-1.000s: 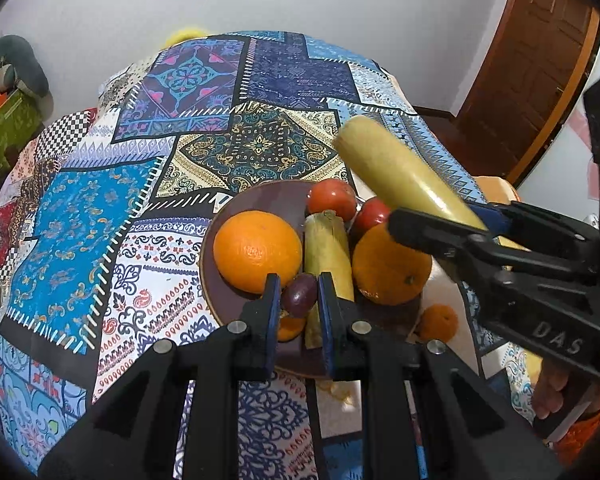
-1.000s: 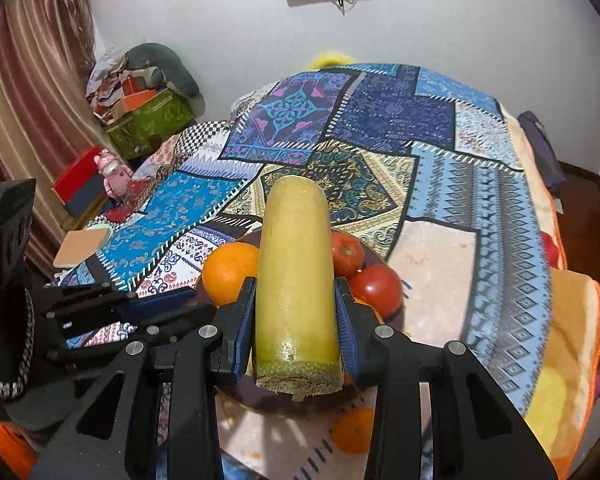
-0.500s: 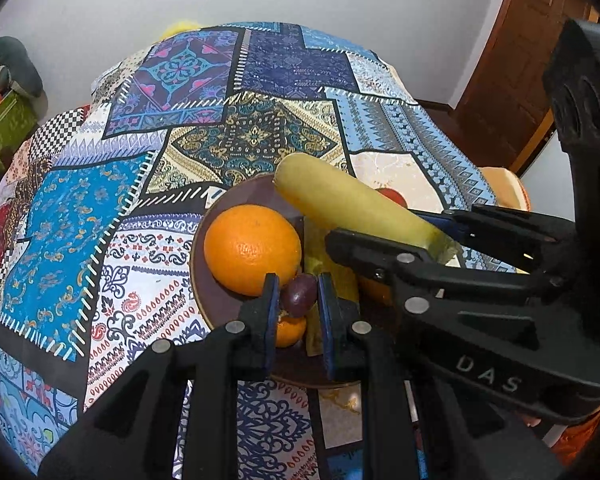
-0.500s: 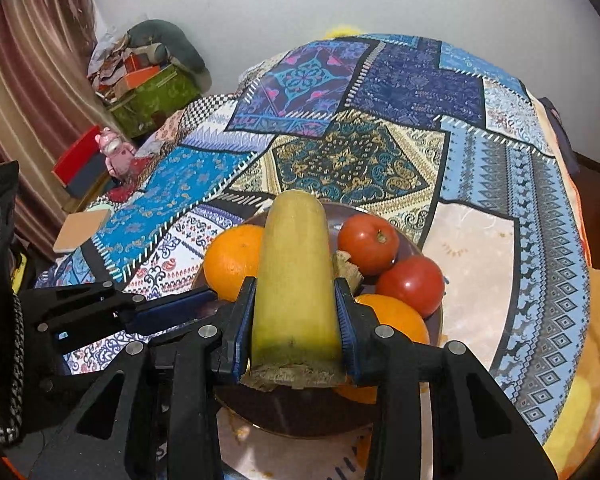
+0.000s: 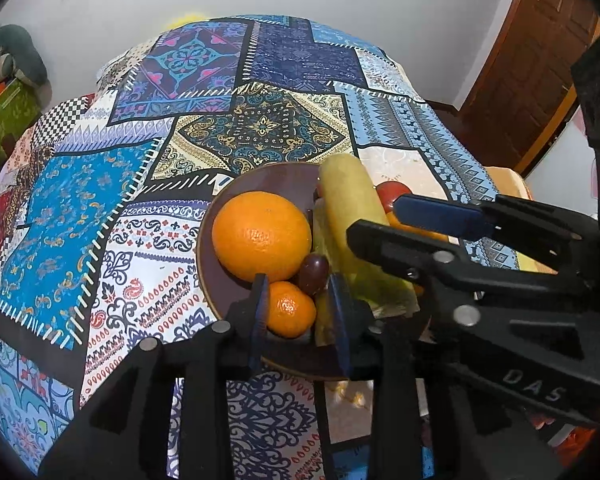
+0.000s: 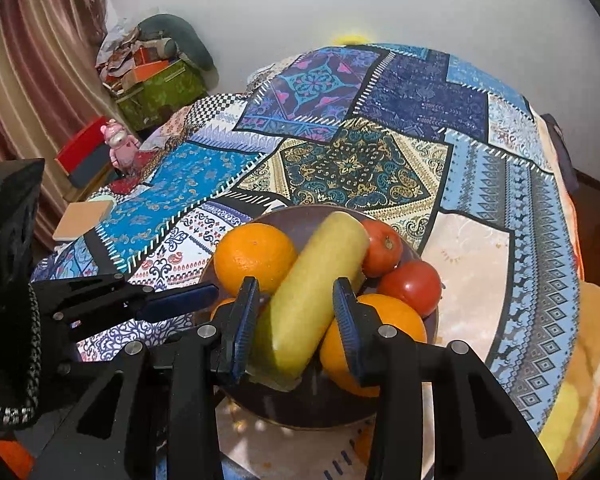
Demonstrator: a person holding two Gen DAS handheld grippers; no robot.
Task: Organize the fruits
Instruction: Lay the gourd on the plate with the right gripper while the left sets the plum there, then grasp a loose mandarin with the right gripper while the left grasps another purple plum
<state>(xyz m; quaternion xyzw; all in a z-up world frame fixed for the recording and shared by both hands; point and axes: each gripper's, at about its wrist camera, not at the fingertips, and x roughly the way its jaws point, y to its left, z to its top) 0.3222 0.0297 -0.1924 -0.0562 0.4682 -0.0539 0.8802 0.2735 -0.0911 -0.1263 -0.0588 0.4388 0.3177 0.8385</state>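
A brown plate (image 5: pixel 256 178) (image 6: pixel 300 412) on the patchwork cloth holds a large orange (image 5: pixel 262 236) (image 6: pixel 254 258), a second orange (image 6: pixel 384 316), two tomatoes (image 6: pixel 410 286), a small mandarin (image 5: pixel 290 310), a dark grape (image 5: pixel 314 268) and a long yellow-green fruit (image 6: pixel 316 292) (image 5: pixel 350 200). My right gripper (image 6: pixel 296 318) is open, its jaws apart on either side of the long fruit, which lies on the pile. My left gripper (image 5: pixel 300 320) is open over the plate's near edge, with the mandarin and grape between its jaws.
The patchwork cloth (image 5: pixel 112 216) covers a round table (image 6: pixel 480 184). Boxes and clutter (image 6: pixel 152 76) and a pink toy (image 6: pixel 120 142) stand at the left wall. A wooden door (image 5: pixel 532 52) is at the right. A notebook (image 6: pixel 82 220) lies at the left.
My right gripper lowered the long fruit onto the plate and opened, letting it go. My left gripper opened and released the grape, which now rests beside the mandarin.
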